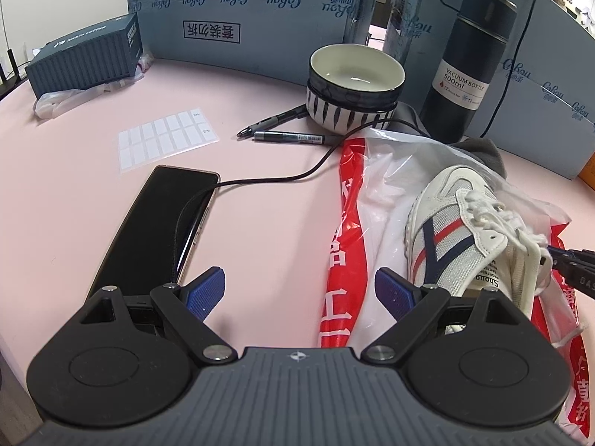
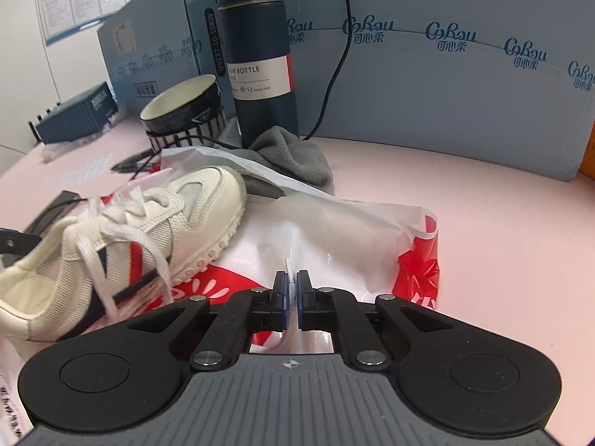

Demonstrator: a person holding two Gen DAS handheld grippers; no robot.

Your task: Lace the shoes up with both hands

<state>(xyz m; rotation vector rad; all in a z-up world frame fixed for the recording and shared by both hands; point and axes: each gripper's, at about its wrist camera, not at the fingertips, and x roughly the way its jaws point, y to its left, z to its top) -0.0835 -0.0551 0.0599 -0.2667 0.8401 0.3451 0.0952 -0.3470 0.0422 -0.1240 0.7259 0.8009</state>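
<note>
A white sneaker (image 1: 457,238) with red and navy stripes lies on a red-and-white plastic bag (image 1: 357,200), toe pointing away, its white laces (image 1: 487,208) loose. My left gripper (image 1: 299,288) hangs open beside the heel, its blue pads (image 1: 206,291) wide apart with nothing between them. My right gripper (image 2: 292,286) is low over the bag (image 2: 334,230), to the right of the sneaker (image 2: 156,230). Its jaws are shut on a thin white strip that looks like a lace end. In the left wrist view its tip (image 1: 557,256) meets the lace by the shoe's collar.
A black phone (image 1: 160,223) with a cable lies left of the bag. Two pens (image 1: 290,135), stacked striped bowls (image 1: 353,85), a dark vacuum bottle (image 1: 468,67) and a grey cloth (image 2: 297,156) sit behind the shoe. Blue cardboard walls (image 2: 465,85) close off the back.
</note>
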